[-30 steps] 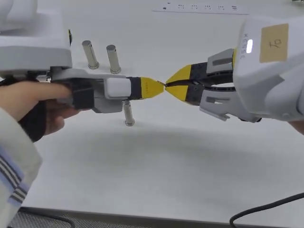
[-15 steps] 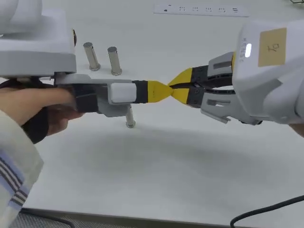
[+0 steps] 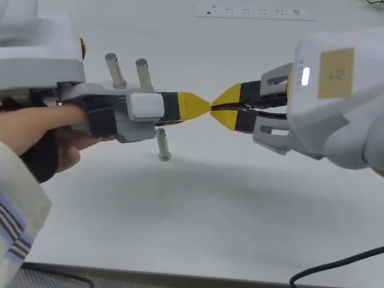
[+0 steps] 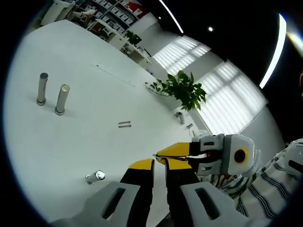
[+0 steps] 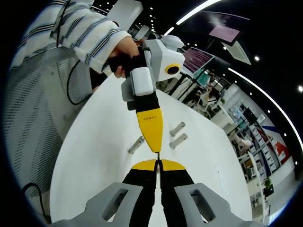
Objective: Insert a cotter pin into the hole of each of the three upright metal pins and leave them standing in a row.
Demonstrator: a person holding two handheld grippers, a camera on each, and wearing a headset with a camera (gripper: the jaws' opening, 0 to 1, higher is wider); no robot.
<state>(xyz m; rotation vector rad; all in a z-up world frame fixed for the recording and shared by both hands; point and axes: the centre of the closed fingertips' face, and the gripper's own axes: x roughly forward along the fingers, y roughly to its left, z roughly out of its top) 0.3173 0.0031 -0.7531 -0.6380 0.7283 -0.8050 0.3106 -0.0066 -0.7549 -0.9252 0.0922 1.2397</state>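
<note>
The cotter pin [image 5: 157, 155] is off the table [image 3: 240, 204], held in the air at the point where the two grippers meet tip to tip. In the head view its long axis runs roughly 9 to 3 o'clock, in line with both sets of jaws. The right gripper [image 3: 217, 108] lies at 3 o'clock from it and the left gripper [image 3: 204, 106] at 9 o'clock. In the right gripper view the right jaws are pressed together, and the pin emerges from their seam as a thin dark sliver pointing at 12 o'clock toward the left gripper's yellow tip. In the left gripper view the left jaws stand slightly apart, with a narrow dark gap between them. Whether they touch the pin cannot be told. The pin is too fine for its eye or legs to be made out. The nearest metal pin [image 3: 162, 144] stands upright at about 7 o'clock from the meeting point, partly behind the left gripper. A second metal pin [image 3: 112, 69] and a third metal pin [image 3: 143, 73] stand side by side at about 10 o'clock, further back. No cross-hole can be seen in any of them at this size. Two spare cotter pins [image 4: 124, 124] lie flat on the table beyond. Judgement: the right gripper controls the pin, so the insertion requires bringing its axis level with a cross-hole and approaching the nearest metal pin from the side.
</note>
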